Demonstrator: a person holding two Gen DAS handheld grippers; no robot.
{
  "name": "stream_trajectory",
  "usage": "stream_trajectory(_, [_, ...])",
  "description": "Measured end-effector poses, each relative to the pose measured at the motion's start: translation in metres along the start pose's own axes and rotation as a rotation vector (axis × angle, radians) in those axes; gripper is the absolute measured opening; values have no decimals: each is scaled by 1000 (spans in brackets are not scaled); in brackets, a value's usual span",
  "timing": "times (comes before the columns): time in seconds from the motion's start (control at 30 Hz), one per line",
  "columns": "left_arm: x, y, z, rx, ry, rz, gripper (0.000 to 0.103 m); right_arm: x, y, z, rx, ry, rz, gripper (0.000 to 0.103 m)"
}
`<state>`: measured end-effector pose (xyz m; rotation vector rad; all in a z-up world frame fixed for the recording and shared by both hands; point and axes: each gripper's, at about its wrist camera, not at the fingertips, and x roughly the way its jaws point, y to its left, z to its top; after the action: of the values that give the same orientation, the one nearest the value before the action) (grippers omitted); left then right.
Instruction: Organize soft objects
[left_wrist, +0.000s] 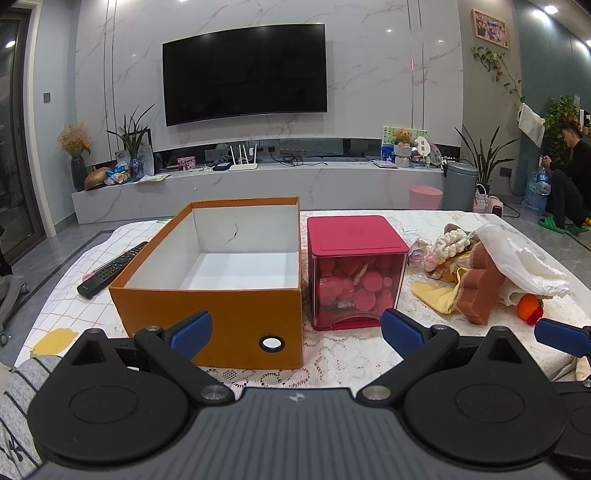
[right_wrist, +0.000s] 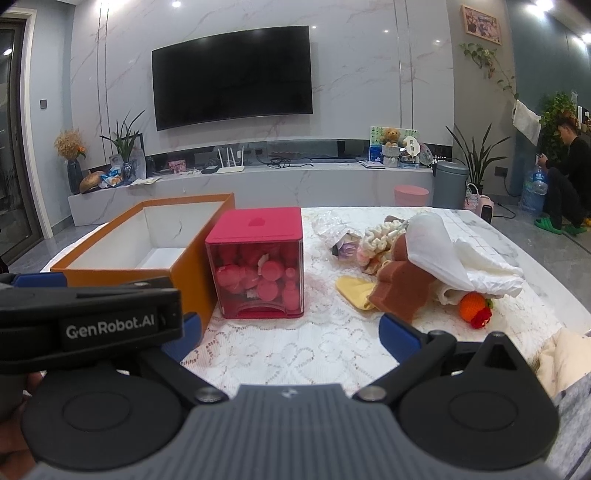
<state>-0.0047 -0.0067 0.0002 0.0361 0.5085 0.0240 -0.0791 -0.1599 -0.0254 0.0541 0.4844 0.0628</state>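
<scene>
Left wrist view: left gripper is hovering low over the lace-covered tabletop, blue fingers spread wide and holding nothing. Directly ahead, toward its left finger, an orange box is sitting open-topped with a bare white interior. Ahead, toward its right finger, a red bin with a clear front is showing red and pink soft pieces inside; box and bin are standing just beside each other. Far left of the gripper, a remote is lying beside the box.

Right wrist view: right gripper is likewise hovering with fingers spread wide, gripping nothing; its left finger is partly hidden behind the other gripper's body. Ahead and to its right, the soft objects are lying in a loose pile: a brown sponge, a yellow cloth, a white cloth draped over the heap, a cream crochet piece at the far side, and an orange crochet fruit at the pile's right edge. The red bin is standing ahead, slightly left of the gripper, well apart from the pile.
</scene>
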Motion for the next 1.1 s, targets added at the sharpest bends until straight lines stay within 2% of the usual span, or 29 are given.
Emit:
stream_trajectory(0.27, [-1, 2, -1, -13, 3, -6, 103, 0, 3, 0, -16, 3, -24, 100])
stream_trajectory(0.37, [2, -3, 9, 6, 4, -48, 103, -1, 1, 3, -10, -4, -38, 100])
stream_trajectory(0.47, [9, -15, 30, 49, 4, -93, 103, -3, -6, 12, -16, -24, -130, 100])
stream_trajectory(0.53, [15, -26, 42, 83, 1, -115, 103, -6, -17, 21, -8, -49, -200, 100])
stream_trajectory(0.67, [32, -49, 67, 126, -20, -171, 103, -7, -56, 42, 67, -46, -303, 100])
stream_trajectory(0.87, [67, -88, 79, 261, -20, -230, 103, 5, -114, 81, 158, -19, -354, 101])
stream_trajectory(0.97, [87, -106, 77, 313, -6, -258, 103, 24, -139, 100, 202, 43, -344, 100])
stream_trajectory(1.1, [114, -128, 64, 392, 40, -360, 103, 69, -158, 118, 223, 169, -278, 100])
